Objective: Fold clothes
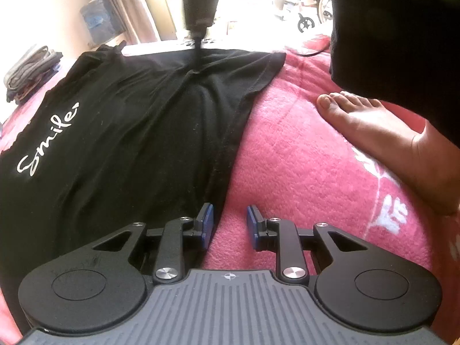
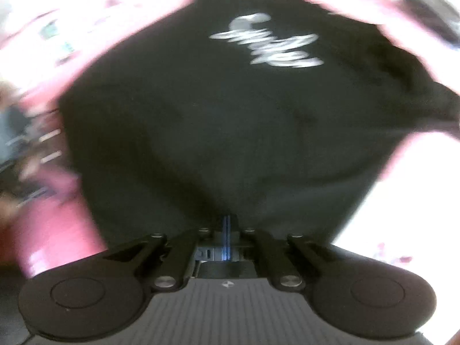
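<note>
Black T-shirt (image 1: 120,132) with a white "Smile" print (image 1: 47,141) lies spread on a pink blanket (image 1: 302,155) in the left wrist view, its front facing up and one short sleeve (image 1: 258,72) reaching out to the side. The left hand-held gripper (image 1: 230,224) sits released, jaws apart, right at the shirt's edge, one blue pad over black cloth and the other over the blanket, holding nothing. At the far edge of the shirt the right hand-held gripper (image 1: 197,54) comes down and pinches the fabric, which bunches into creases under it. A bare foot (image 1: 382,143) rests on the blanket beside the shirt, and a stack of folded clothes (image 1: 31,72) sits off to the far left.

The right wrist view is blurred. There the right hand-held gripper (image 2: 227,227) is clenched on the black cloth, the shirt stretching away in front with its print (image 2: 267,43) near the far end.

Judging from this, the shirt is laid out but no fold is complete; the first fold is probably only starting, and all others remain.
</note>
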Action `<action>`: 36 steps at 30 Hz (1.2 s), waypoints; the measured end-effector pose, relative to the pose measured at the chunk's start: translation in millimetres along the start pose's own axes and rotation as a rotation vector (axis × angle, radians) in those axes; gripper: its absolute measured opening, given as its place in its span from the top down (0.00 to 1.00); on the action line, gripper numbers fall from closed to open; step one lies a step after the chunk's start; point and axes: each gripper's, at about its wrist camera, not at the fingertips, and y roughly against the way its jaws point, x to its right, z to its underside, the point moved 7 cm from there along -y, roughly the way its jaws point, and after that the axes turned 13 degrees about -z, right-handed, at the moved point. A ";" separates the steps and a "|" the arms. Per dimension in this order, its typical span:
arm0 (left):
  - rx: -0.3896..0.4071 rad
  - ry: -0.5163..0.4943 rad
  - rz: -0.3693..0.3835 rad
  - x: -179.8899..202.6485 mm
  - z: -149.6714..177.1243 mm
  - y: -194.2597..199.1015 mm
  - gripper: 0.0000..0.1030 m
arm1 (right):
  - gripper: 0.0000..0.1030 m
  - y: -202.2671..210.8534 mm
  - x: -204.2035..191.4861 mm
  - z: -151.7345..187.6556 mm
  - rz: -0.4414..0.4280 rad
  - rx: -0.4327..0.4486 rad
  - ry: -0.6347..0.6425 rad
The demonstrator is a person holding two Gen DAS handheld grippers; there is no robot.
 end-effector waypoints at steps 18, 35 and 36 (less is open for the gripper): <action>0.016 -0.021 -0.004 0.6 1.4 6.9 0.76 | 1.00 24.0 2.3 61.3 0.226 0.075 -0.201; 0.139 0.099 0.008 -23.3 -58.9 -12.8 0.75 | 1.00 21.3 -30.6 24.0 0.377 0.120 -0.025; 0.140 0.103 0.006 -21.3 -62.4 -20.8 0.75 | 1.00 20.9 -27.0 16.7 0.386 0.143 -0.023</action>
